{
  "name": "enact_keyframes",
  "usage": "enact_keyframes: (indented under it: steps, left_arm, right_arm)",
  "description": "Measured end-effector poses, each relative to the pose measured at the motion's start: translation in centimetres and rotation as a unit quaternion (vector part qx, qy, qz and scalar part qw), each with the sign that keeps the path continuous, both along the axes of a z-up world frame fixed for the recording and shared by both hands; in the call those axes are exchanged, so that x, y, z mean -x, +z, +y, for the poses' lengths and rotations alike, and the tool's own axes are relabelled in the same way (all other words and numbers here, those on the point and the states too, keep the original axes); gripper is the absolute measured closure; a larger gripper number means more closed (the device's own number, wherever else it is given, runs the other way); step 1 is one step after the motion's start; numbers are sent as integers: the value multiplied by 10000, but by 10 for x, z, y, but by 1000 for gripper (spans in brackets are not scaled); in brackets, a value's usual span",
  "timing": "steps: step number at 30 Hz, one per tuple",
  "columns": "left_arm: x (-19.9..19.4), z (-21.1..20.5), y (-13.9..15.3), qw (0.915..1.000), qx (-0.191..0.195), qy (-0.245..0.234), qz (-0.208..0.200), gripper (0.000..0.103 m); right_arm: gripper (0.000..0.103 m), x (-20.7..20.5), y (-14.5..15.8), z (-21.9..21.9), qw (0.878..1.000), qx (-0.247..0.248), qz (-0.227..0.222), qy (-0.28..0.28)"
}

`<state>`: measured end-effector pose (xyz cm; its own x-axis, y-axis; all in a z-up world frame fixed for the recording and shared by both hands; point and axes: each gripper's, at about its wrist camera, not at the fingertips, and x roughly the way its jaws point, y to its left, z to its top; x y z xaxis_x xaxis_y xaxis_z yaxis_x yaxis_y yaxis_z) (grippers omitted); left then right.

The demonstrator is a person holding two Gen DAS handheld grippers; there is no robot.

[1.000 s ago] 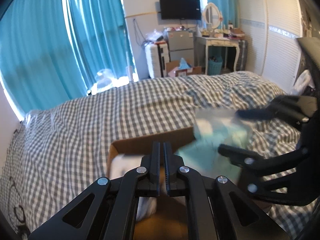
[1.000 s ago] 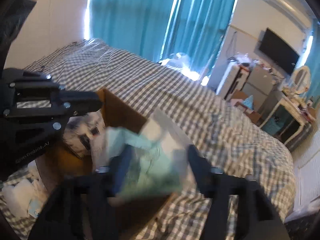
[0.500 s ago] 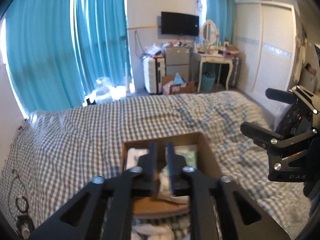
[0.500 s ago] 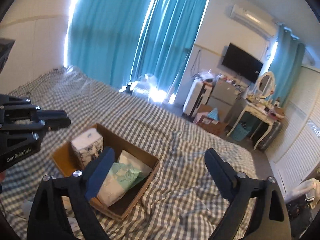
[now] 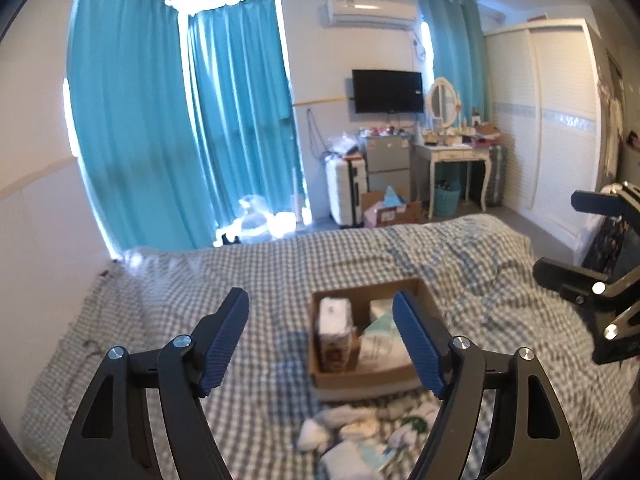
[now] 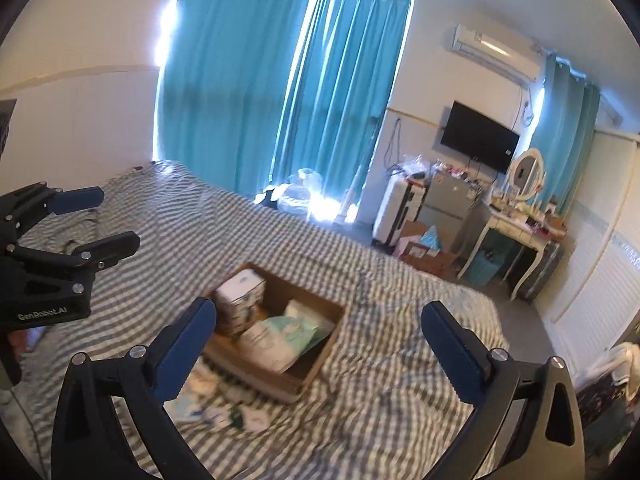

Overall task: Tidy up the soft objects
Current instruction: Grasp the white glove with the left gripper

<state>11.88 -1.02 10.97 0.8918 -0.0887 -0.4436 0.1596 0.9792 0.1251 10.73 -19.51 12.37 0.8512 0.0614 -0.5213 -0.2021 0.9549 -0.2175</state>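
Observation:
A cardboard box [image 5: 423, 296] sits on the checked bed; it also shows in the right wrist view [image 6: 308, 368]. It holds an upright white tissue pack [image 5: 334, 332] [image 6: 240, 298] and a flat mint-green soft pack [image 5: 382, 340] [image 6: 284, 334]. Several loose white soft packs [image 5: 352, 432] [image 6: 216, 404] lie on the bed in front of the box. My left gripper [image 5: 320, 344] is open and empty, high above the bed; it also shows in the right wrist view [image 6: 98, 220]. My right gripper [image 6: 320, 344] is open and empty, seen at the left wrist view's right edge [image 5: 576, 240].
The grey checked bedspread [image 5: 180, 292] covers the bed. Teal curtains [image 5: 160, 140] hang behind. A suitcase [image 5: 344, 192], small fridge, dressing table [image 5: 456, 156] and wardrobe [image 5: 560, 128] stand at the far wall.
The right gripper let go of the mint-green pack into the box and drew back. The left gripper opened. Both rose away from the bed.

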Motion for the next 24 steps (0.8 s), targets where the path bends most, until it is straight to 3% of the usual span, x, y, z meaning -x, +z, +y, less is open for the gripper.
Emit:
enact_keyframes:
  steps: [4,8,16,24]
  left_arm:
    - [23,10,-10,10000,-13,68,9,27]
    - [28,13,-38,9994,-141,222,203,27]
    - [15,12,-143,9919,-102,478,1168,27]
    - [2,1,-227,9776,-48,503,2045,27]
  right_arm:
    - [0,24,-1,6,9999,-70,87,11]
    - [0,38,-25,13,9997,-5,229,-42]
    - [0,28,-128,16,9926,-209,1190,-123]
    - [0,1,-208,22,9858,-478,1608,63]
